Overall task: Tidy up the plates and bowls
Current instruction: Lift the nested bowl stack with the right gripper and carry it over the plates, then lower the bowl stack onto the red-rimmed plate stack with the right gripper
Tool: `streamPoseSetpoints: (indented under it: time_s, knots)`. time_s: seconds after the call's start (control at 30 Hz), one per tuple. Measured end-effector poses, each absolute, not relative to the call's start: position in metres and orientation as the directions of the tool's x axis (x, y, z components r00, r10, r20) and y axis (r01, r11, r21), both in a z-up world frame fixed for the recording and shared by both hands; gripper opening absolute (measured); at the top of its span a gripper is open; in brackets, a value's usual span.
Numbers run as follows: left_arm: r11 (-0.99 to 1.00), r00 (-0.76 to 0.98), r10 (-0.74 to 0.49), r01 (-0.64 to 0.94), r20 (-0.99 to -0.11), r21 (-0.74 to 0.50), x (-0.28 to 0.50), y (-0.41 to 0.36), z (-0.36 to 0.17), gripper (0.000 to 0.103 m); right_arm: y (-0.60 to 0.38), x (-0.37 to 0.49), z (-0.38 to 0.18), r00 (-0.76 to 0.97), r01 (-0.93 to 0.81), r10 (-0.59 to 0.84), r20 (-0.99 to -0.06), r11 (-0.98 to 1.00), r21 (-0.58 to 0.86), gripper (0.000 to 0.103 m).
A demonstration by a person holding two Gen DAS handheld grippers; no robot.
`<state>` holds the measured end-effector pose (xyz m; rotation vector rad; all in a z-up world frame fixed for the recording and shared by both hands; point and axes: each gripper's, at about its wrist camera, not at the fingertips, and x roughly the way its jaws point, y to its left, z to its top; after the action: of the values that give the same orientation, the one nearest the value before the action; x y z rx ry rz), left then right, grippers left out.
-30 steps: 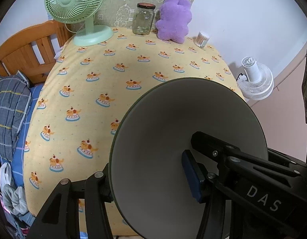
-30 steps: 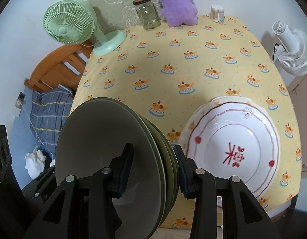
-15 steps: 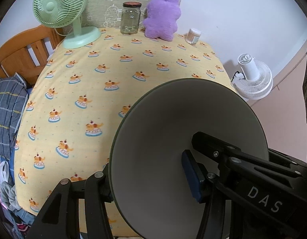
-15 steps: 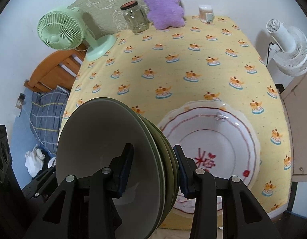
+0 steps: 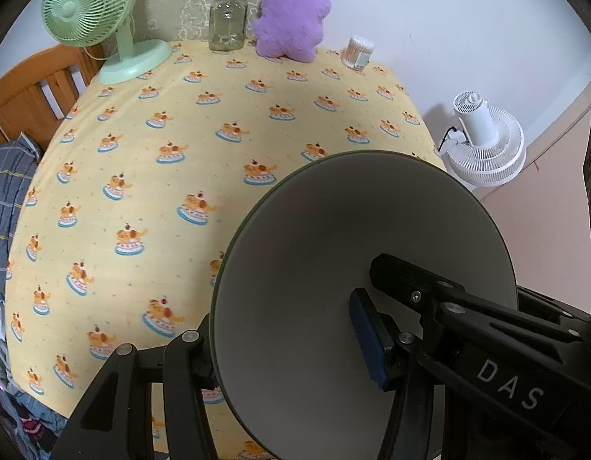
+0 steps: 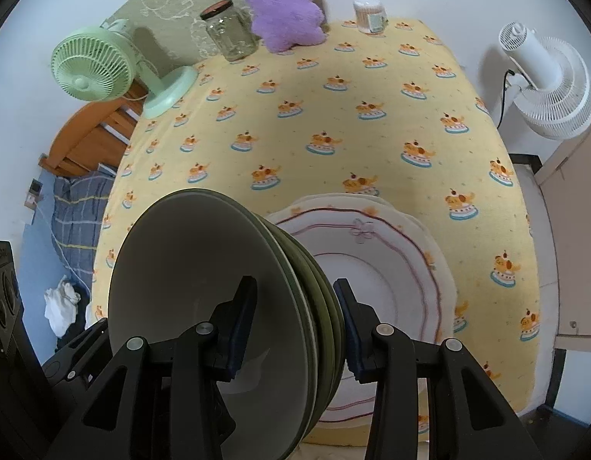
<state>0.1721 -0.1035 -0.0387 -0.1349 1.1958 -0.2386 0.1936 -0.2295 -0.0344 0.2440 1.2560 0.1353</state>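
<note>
The patterned plate [image 6: 376, 268] is now seen closer under the carried stack than a second ago. Over the table [image 5: 219, 122], the stack of green bowls [image 6: 219, 306] is clamped by the right tool [image 6: 291, 326] and the left tool [image 5: 288, 349]. Uneven squeeze could let bowls slide apart.

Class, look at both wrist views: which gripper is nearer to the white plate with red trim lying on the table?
Right. The right gripper, clamping the stacked green bowls, hangs just beside the plate. The left gripper holds the stack's opposite side, and its view shows no plate.
</note>
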Motion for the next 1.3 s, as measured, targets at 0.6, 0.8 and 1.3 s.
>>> streamPoseSetpoints:
  time_s: [0.6, 0.8, 1.3]
  knots:
    - [0.971, 0.278, -0.238, 0.056, -0.931, -0.232, 0.185, -0.137, -0.066, 0.054, -0.261, 0.212, -0.065, 0.213, 0.012, 0.229, -0.950, 0.972, 0.237, 0.044]
    - [0.972, 0.284, -0.234, 0.066, -0.930, -0.225, 0.189, -0.142, -0.067, 0.054, -0.264, 0.218, -0.067, 0.211, 0.004, 0.209, -0.955, 0.977, 0.215, 0.044]
    - [0.971, 0.278, -0.237, 0.085, -0.931, -0.221, 0.173, -0.155, -0.068, 0.063, -0.272, 0.200, -0.068, 0.233, -0.010, 0.219, -0.948, 0.975, 0.223, 0.048]
